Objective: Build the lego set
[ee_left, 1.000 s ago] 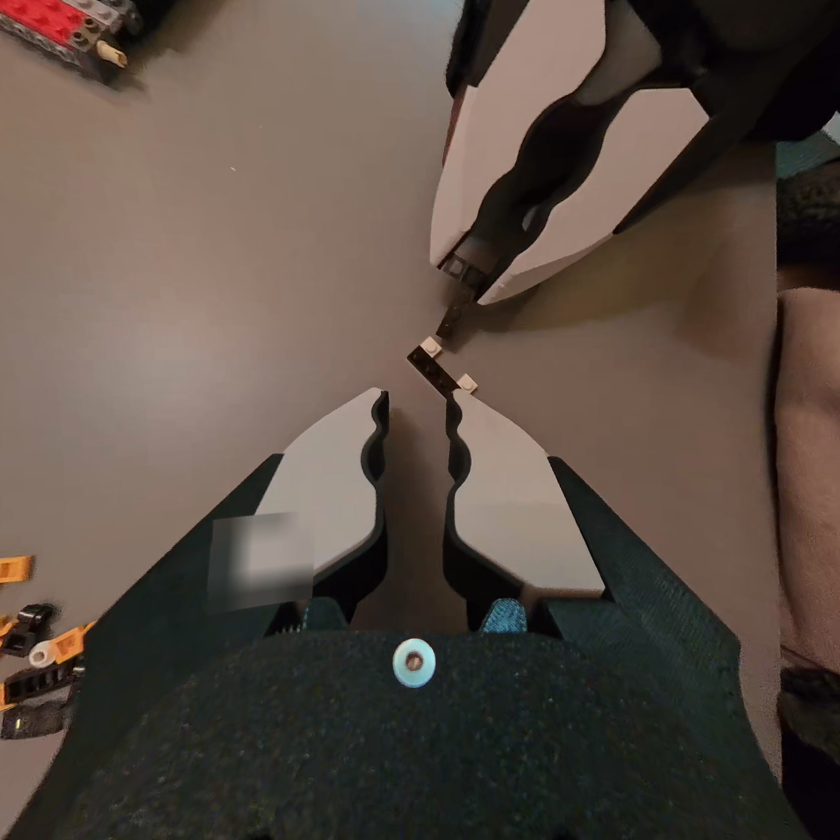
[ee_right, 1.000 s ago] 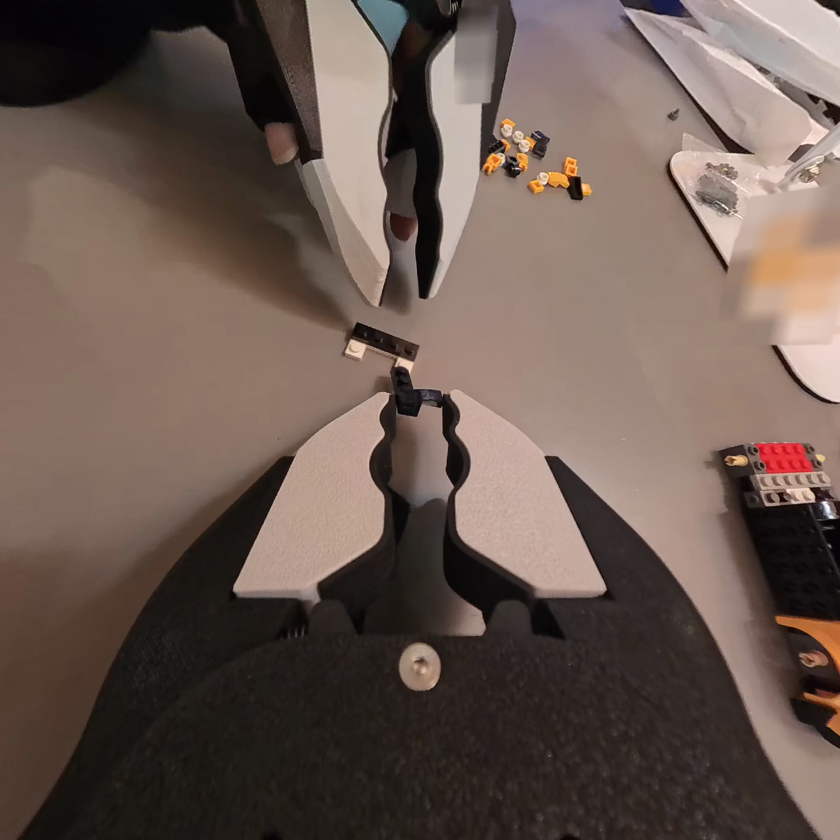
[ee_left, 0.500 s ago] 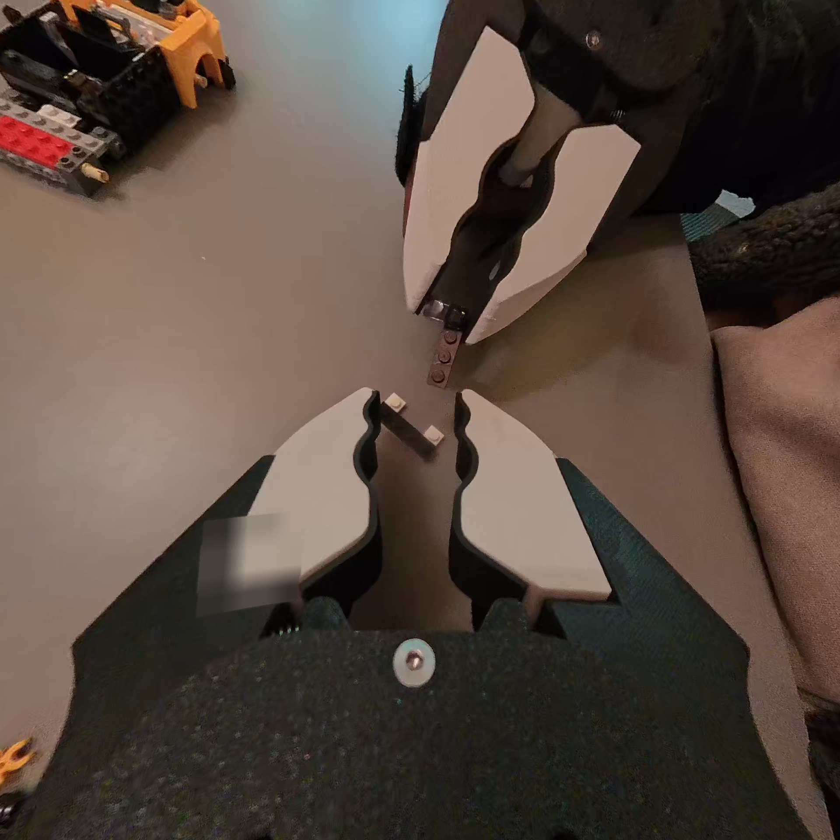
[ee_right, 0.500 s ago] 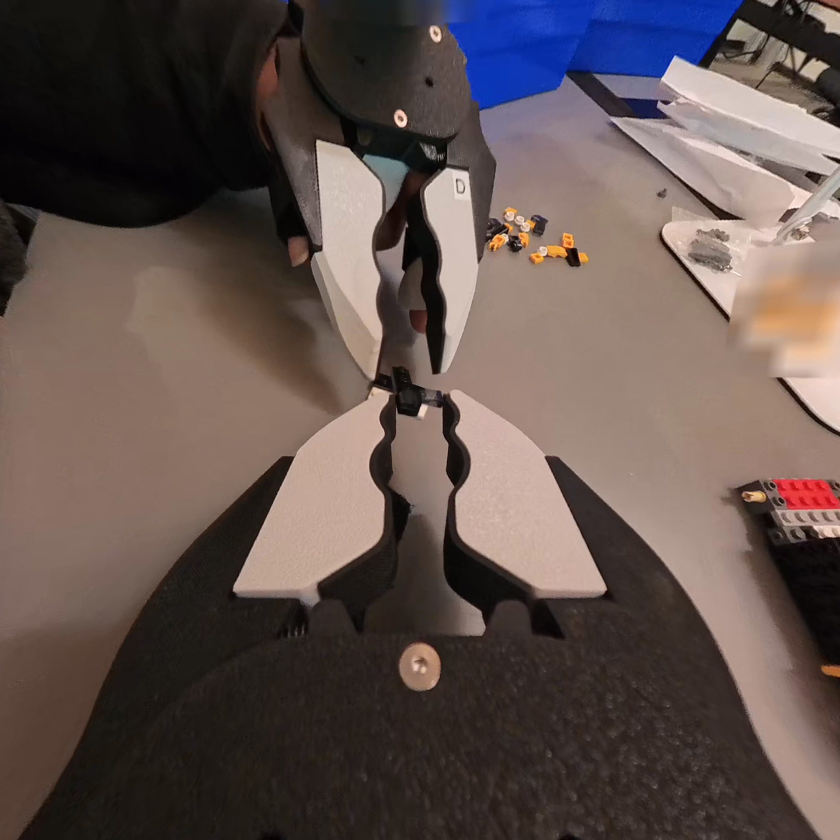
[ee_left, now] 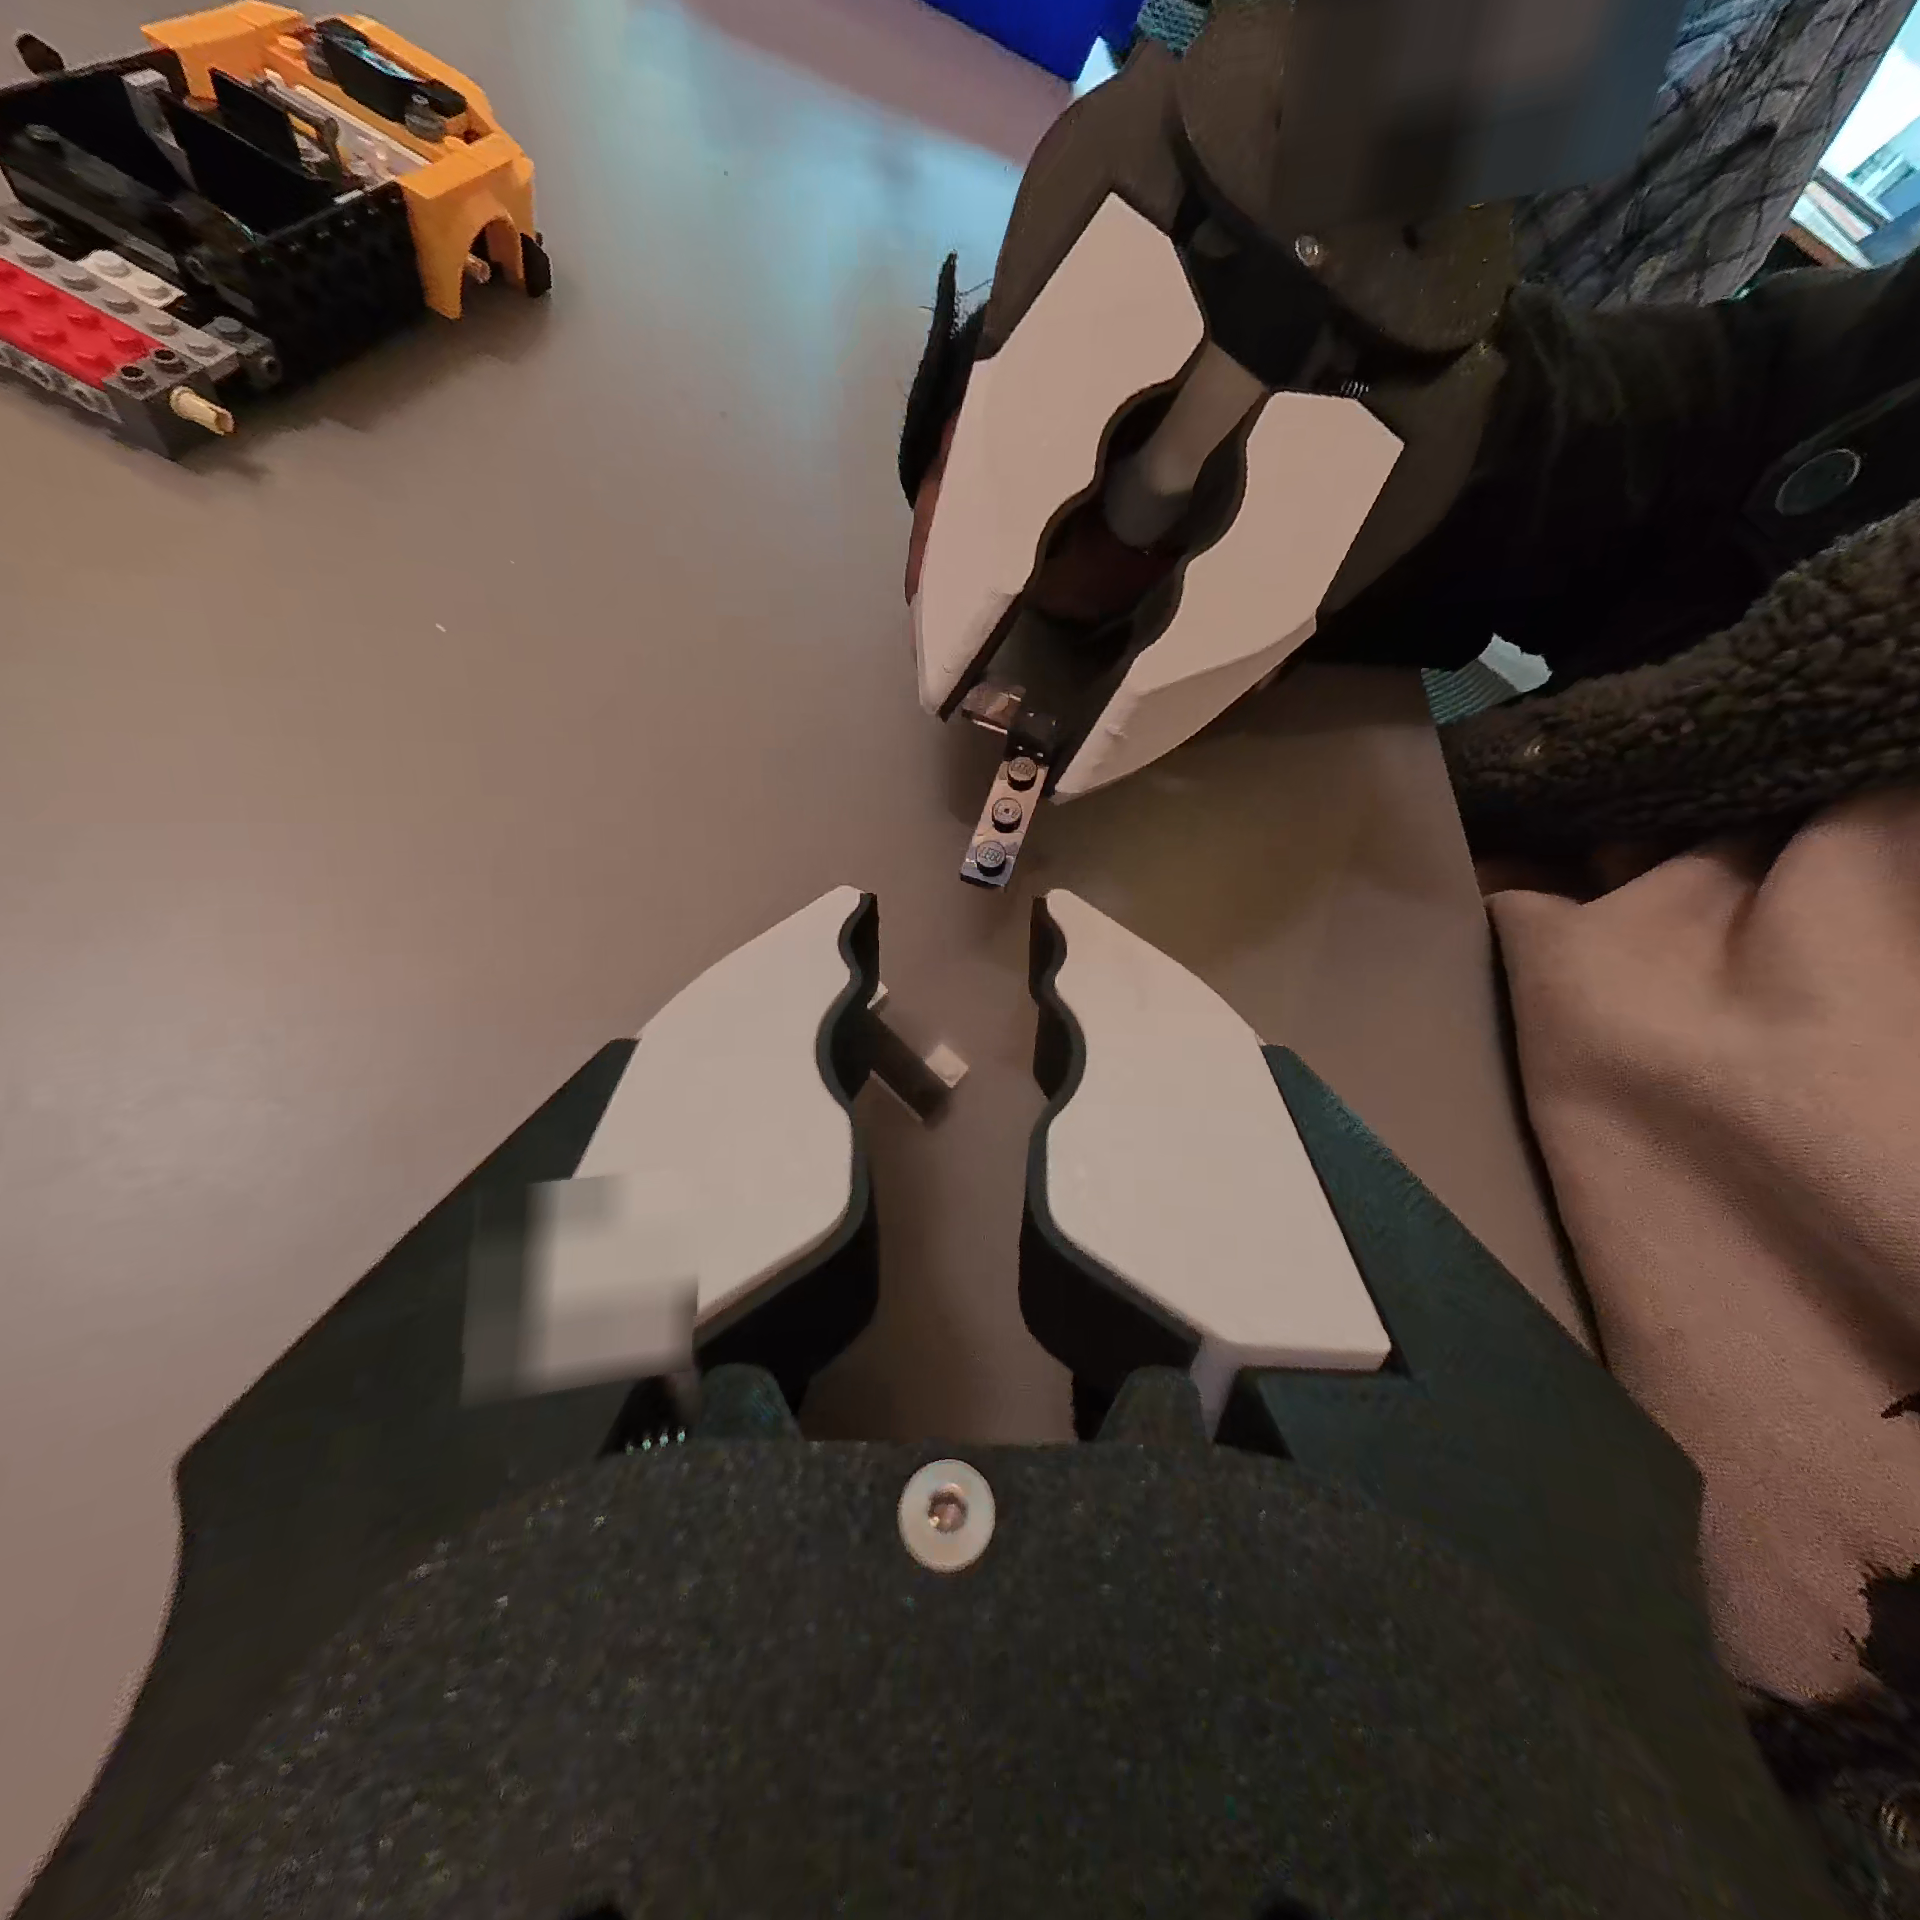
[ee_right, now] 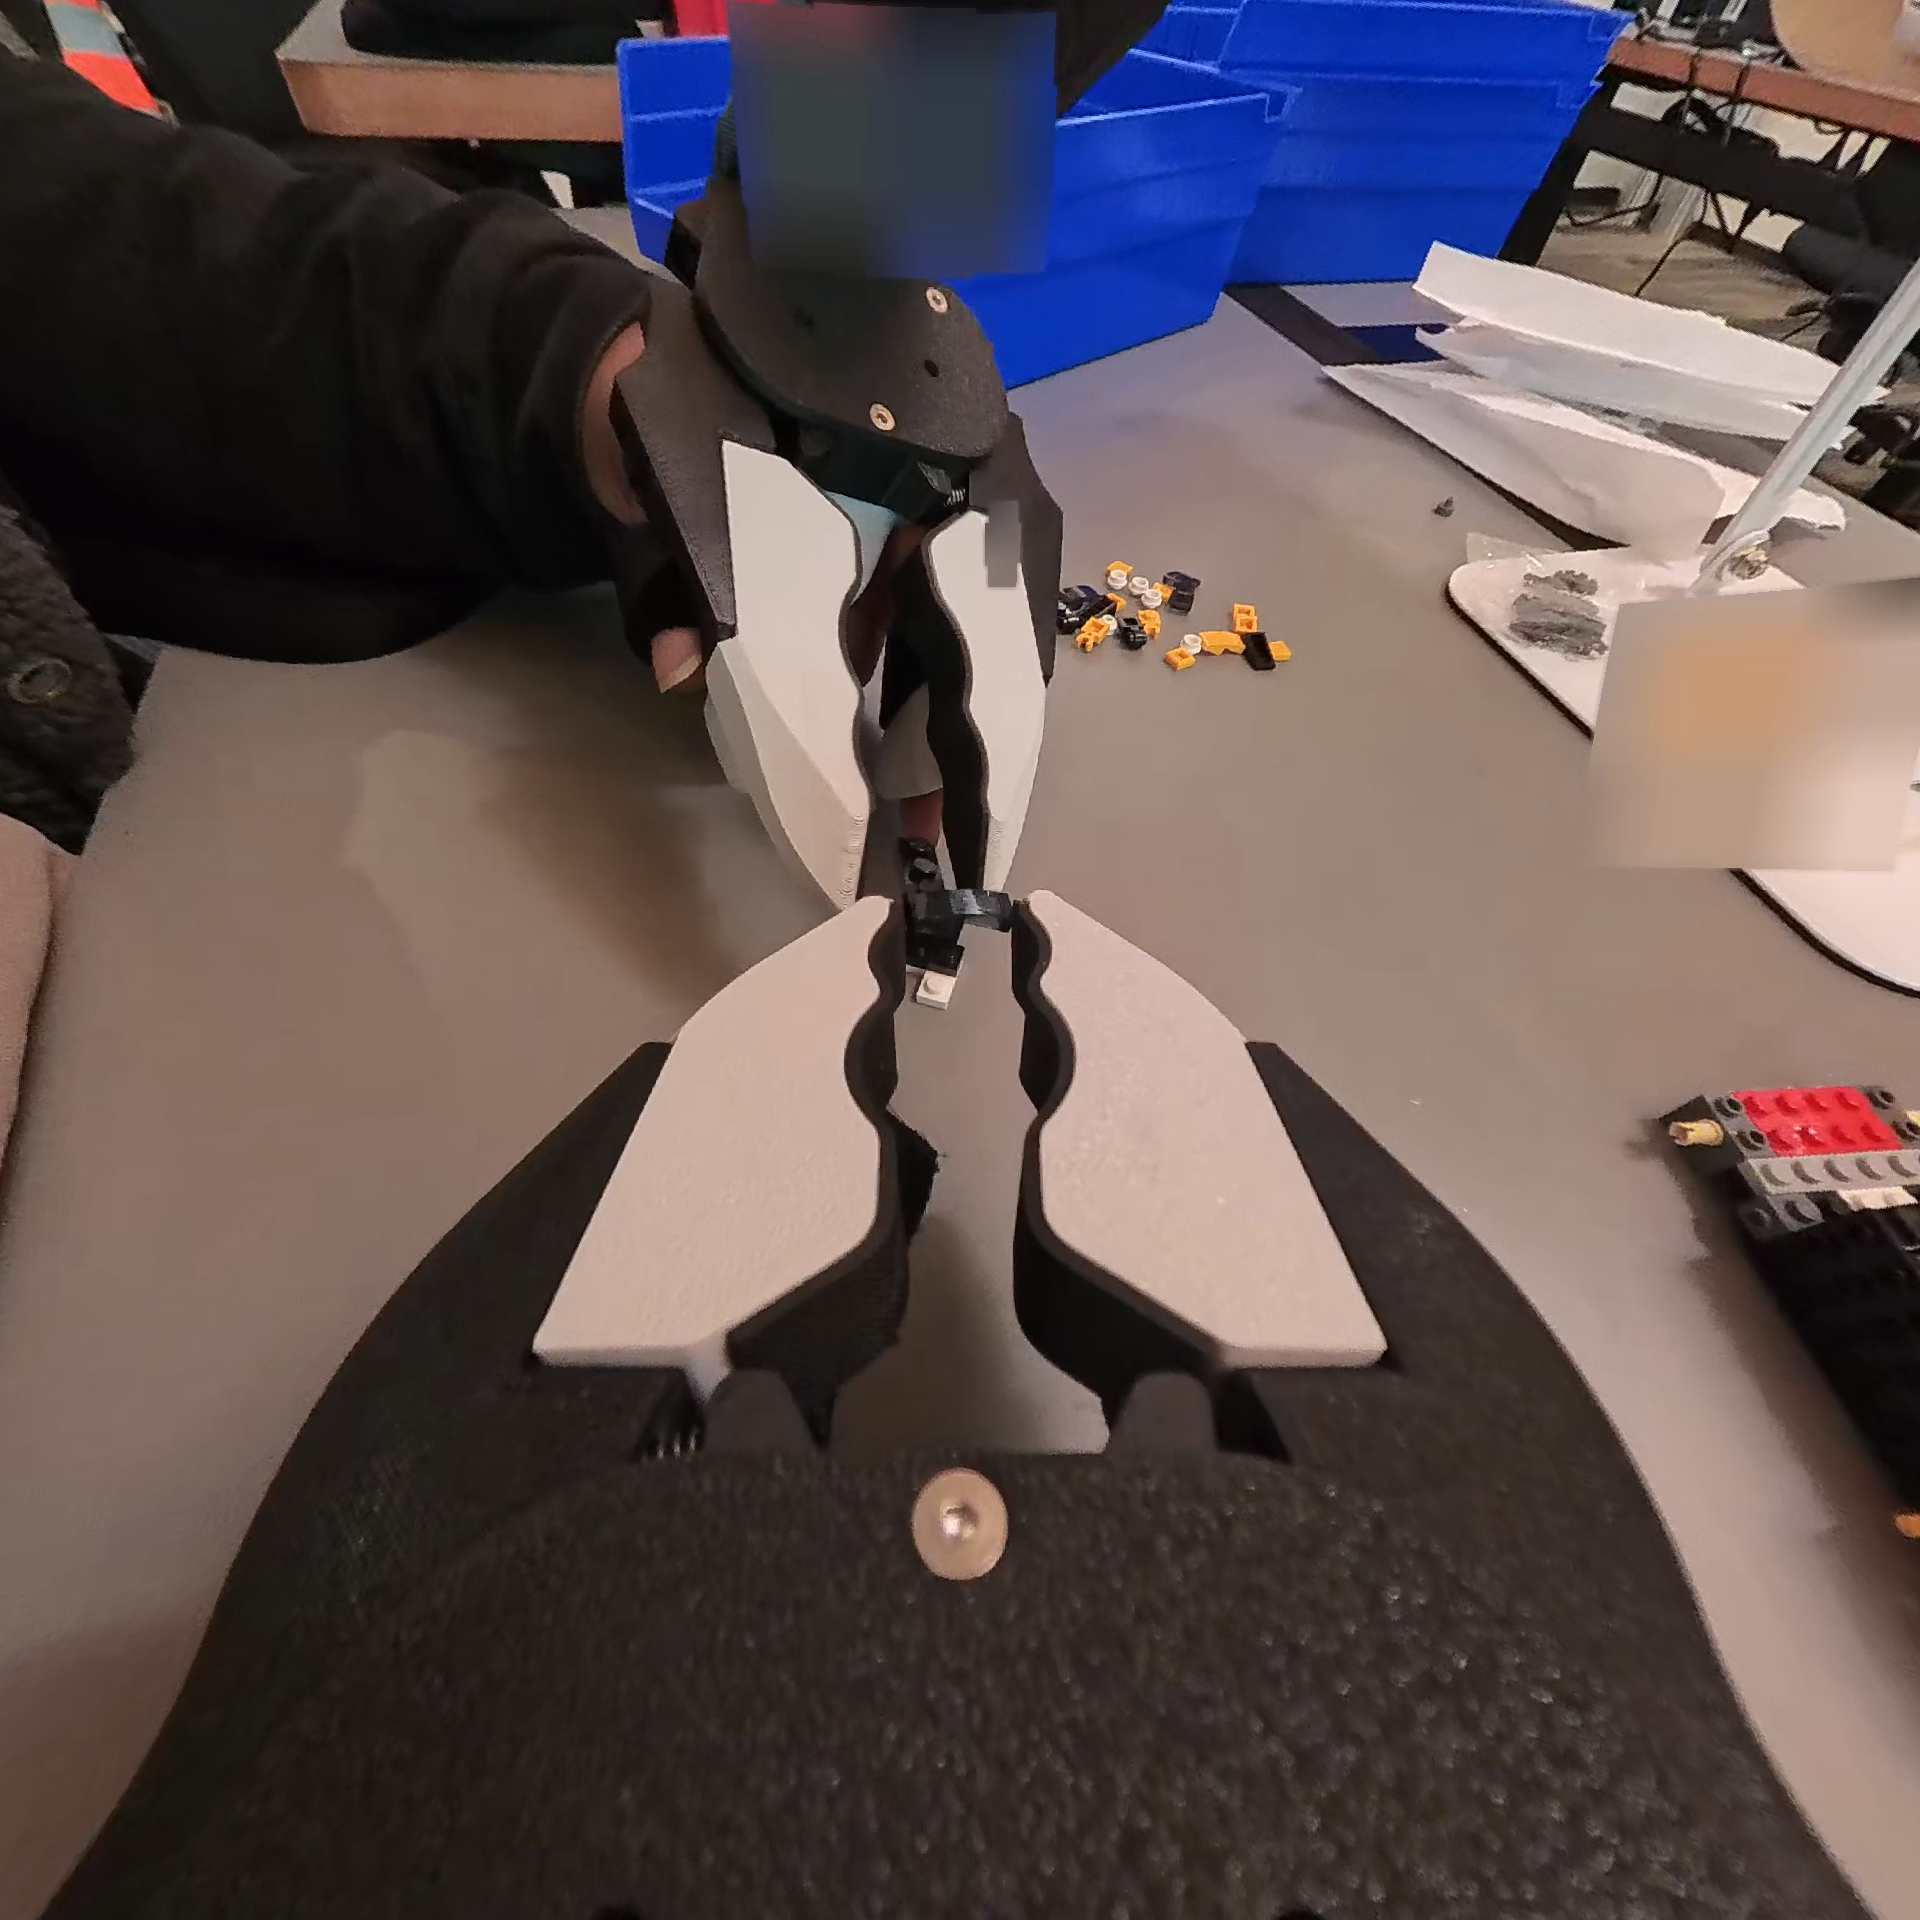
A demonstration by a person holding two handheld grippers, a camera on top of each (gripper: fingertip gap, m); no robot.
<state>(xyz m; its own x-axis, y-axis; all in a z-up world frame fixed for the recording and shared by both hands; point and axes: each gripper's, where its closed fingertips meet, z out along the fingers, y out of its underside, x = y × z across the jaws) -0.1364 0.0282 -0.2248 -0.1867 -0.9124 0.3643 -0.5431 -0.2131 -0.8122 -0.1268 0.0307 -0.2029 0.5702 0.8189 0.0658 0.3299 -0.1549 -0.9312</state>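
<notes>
A grey desk [ee_left: 312, 727] is filling both views, reaching toward blue bins [ee_right: 1195, 208] standing at its far edge in the right wrist view. White paper sheets [ee_right: 1558, 364] are lying at the far right of that view. A person's black sleeve [ee_right: 260, 416] is stretching in from the left there.

The partly built lego model [ee_left: 260, 239], black with orange, red and grey parts, is sitting at the far left in the left wrist view and at the near right edge in the right wrist view [ee_right: 1829, 1195].

The left gripper [ee_left: 954, 914] is hanging over the desk with its jaws apart, gripping nothing. Between them, close against the left finger, a small black plate with white pieces at its ends [ee_left: 914, 1075] is lying on the desk.

The right gripper [ee_right: 956, 909] is clamping its fingertips on a thin dark lego plate [ee_left: 1000, 826], which is sticking out from the tips toward the left gripper and sitting just beyond its fingertips. The two grippers are facing each other tip to tip.

A scatter of small orange, black and white loose lego pieces [ee_right: 1164, 618] is lying well beyond the grippers, on the right.
</notes>
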